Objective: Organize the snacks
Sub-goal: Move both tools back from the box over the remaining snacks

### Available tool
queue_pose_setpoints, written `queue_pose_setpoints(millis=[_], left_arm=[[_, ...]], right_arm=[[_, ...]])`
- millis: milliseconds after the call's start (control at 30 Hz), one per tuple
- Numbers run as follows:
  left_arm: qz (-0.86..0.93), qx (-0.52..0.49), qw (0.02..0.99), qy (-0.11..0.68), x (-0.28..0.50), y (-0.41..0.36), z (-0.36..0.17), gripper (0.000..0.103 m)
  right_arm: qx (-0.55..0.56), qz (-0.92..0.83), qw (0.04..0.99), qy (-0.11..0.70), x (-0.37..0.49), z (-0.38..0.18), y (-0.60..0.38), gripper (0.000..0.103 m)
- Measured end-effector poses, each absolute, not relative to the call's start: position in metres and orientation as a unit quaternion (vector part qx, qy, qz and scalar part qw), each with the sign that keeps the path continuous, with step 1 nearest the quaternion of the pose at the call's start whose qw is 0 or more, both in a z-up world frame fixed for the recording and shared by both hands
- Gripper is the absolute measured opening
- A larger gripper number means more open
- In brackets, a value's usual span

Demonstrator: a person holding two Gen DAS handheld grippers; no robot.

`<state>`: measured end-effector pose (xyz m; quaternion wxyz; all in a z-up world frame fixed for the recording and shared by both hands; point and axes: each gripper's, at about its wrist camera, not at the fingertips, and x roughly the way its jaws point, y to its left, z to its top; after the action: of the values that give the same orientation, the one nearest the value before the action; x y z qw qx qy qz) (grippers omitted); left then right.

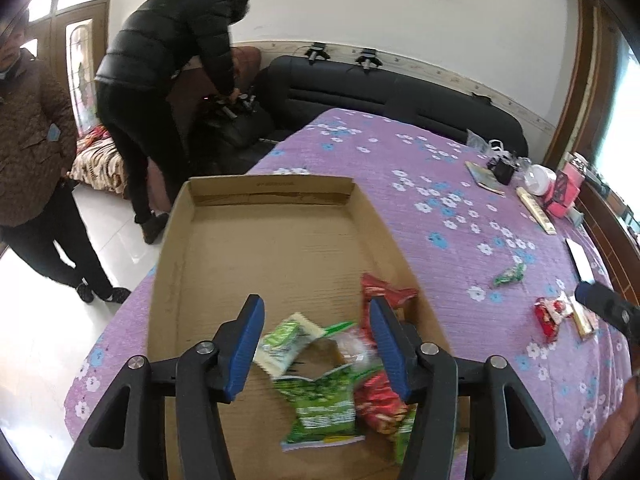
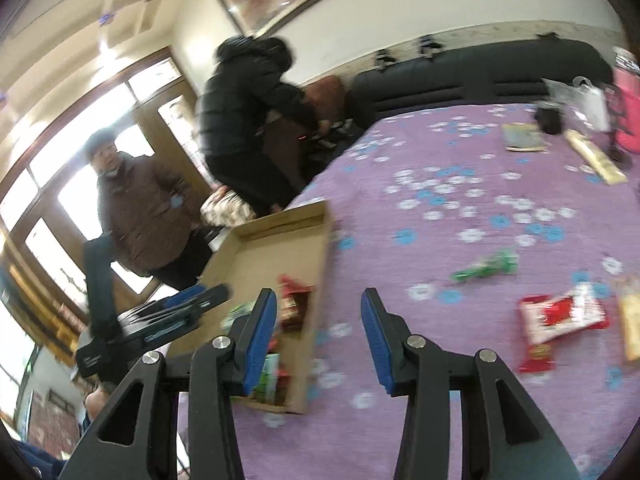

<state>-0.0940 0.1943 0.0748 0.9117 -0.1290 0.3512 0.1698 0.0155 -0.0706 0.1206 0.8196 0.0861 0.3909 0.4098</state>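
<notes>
A shallow cardboard box (image 1: 224, 240) lies on the purple flowered bed cover (image 1: 440, 200). Several snack packets lie in its near end, among them a green one (image 1: 324, 408) and a red one (image 1: 380, 400). My left gripper (image 1: 316, 320) is open and empty above them. On the cover to the right lie a small green packet (image 1: 509, 275), a red-and-white packet (image 1: 550, 316) and a yellow packet (image 1: 582, 322). My right gripper (image 2: 318, 316) is open and empty over the cover beside the box (image 2: 316, 264). The red-and-white packet (image 2: 560, 320) and green packet (image 2: 486, 266) lie to its right.
A black sofa (image 1: 400, 92) stands behind the bed. A pink box (image 1: 564, 192), a white bowl (image 1: 538, 178), a booklet (image 1: 484, 176) and a long flat box (image 1: 534, 210) sit at the far right. Two people (image 1: 172, 80) stand on the tiled floor at left.
</notes>
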Motion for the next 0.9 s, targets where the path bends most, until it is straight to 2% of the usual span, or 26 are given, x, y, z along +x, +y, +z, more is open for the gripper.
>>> queue_pose_setpoints(millis=[333, 400, 500, 733, 900], left_arm=[[0.055, -0.104, 0.913, 0.390, -0.044, 0.117, 0.091, 0.058], [0.025, -0.096, 0.910, 0.402, -0.026, 0.095, 0.093, 0.062], [0.007, -0.075, 0.904, 0.420, 0.009, 0.063, 0.093, 0.063], [0.020, -0.006, 0.884, 0.466, 0.088, 0.022, 0.062, 0.063], [0.028, 0.022, 0.876, 0.481, 0.112, 0.008, 0.041, 0.063]], right_arm=[[0.174, 0.275, 0.839, 0.437, 0.087, 0.086, -0.156, 0.043], [0.188, 0.259, 0.836, 0.446, 0.093, 0.080, -0.167, 0.043], [0.208, 0.240, 0.832, 0.455, 0.098, 0.075, -0.180, 0.043], [0.249, 0.215, 0.824, 0.461, 0.105, 0.073, -0.205, 0.043], [0.264, 0.215, 0.815, 0.469, 0.105, 0.072, -0.209, 0.043]])
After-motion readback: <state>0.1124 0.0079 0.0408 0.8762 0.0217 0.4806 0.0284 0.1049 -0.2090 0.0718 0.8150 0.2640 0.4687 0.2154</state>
